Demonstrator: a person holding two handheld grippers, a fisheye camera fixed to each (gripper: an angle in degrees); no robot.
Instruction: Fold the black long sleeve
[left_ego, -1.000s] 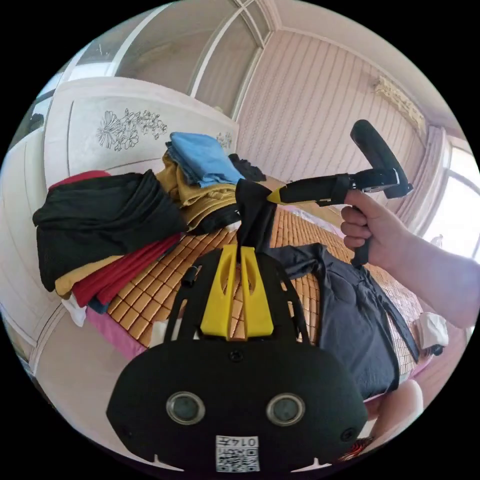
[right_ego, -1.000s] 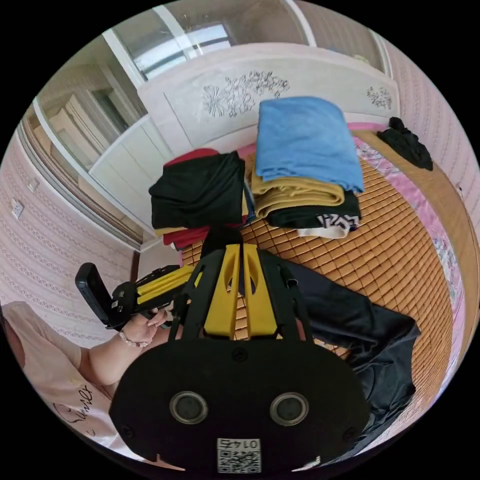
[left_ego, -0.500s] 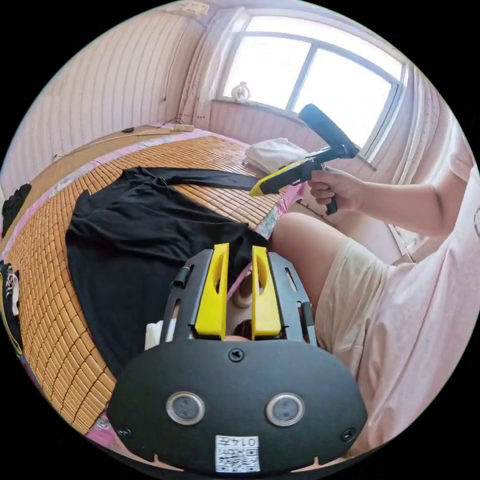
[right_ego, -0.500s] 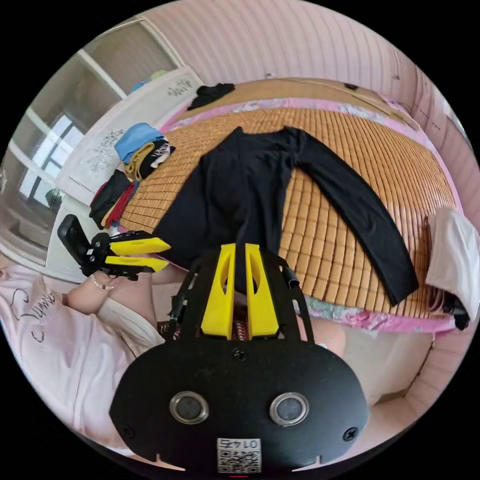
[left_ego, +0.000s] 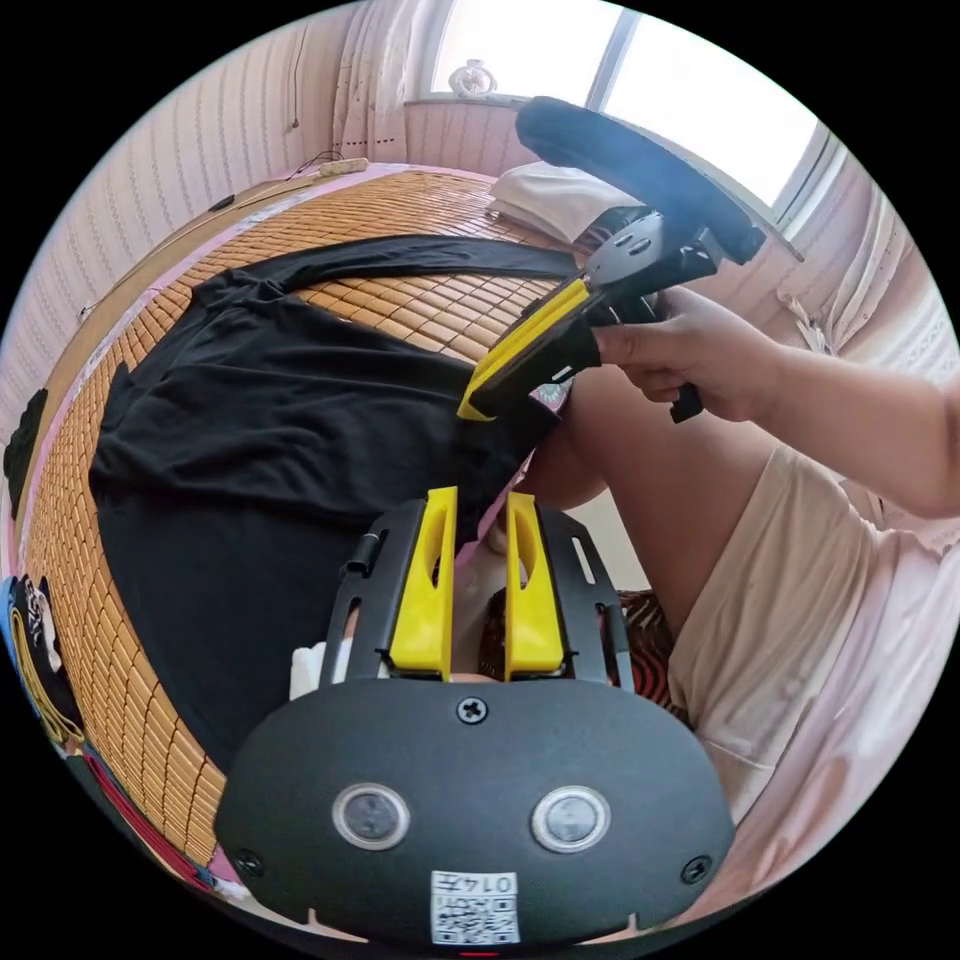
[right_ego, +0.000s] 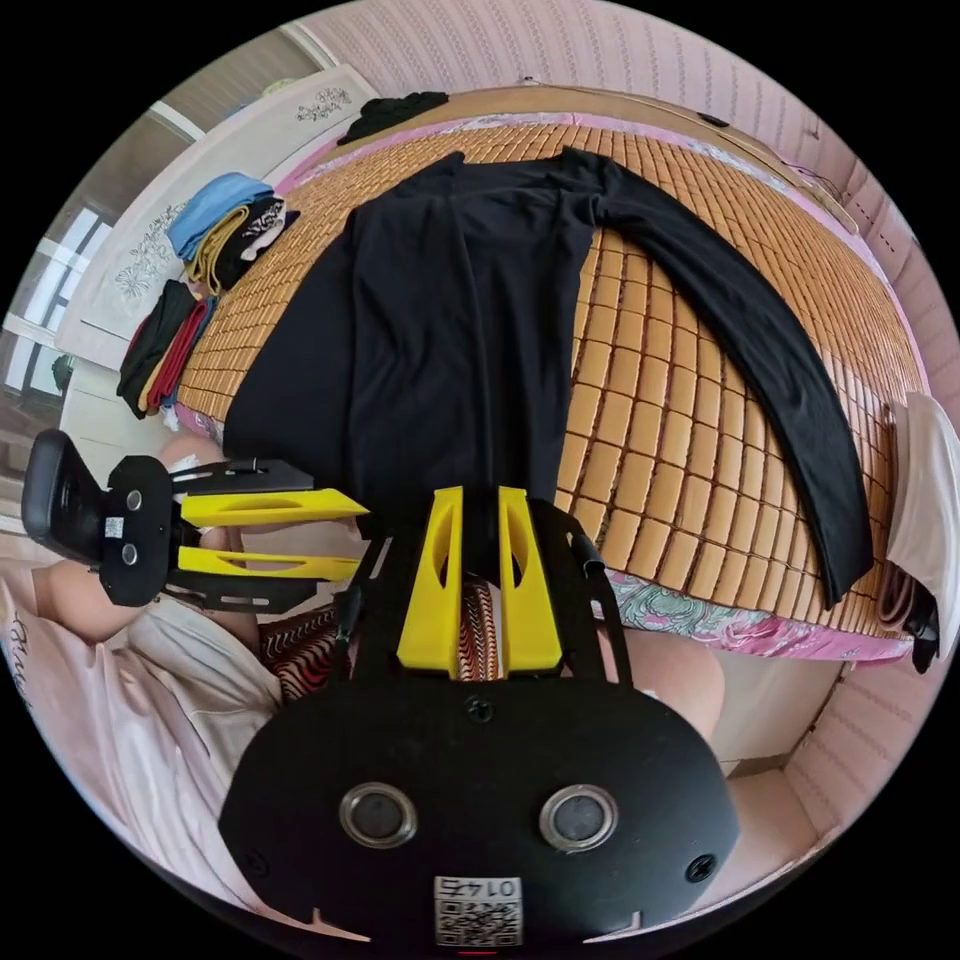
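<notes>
Across a woven bamboo mat (right_ego: 660, 440) lies the black long sleeve (right_ego: 450, 300), spread flat with one sleeve stretched out. At its near hem, the left gripper (right_ego: 350, 535) hovers with jaws parted, holding nothing. Beside it the right gripper (right_ego: 480, 500) also hangs slightly open and empty. Folded clothes (right_ego: 215, 235) sit stacked far left.

One black long sleeve (right_ego: 460, 300), two clothes piles (right_ego: 215, 235)

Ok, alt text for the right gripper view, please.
A black long-sleeve shirt lies spread on a bamboo mat, one sleeve stretched out. The right gripper, jaws open, sits at its hem; the left gripper beside it, open.
</notes>
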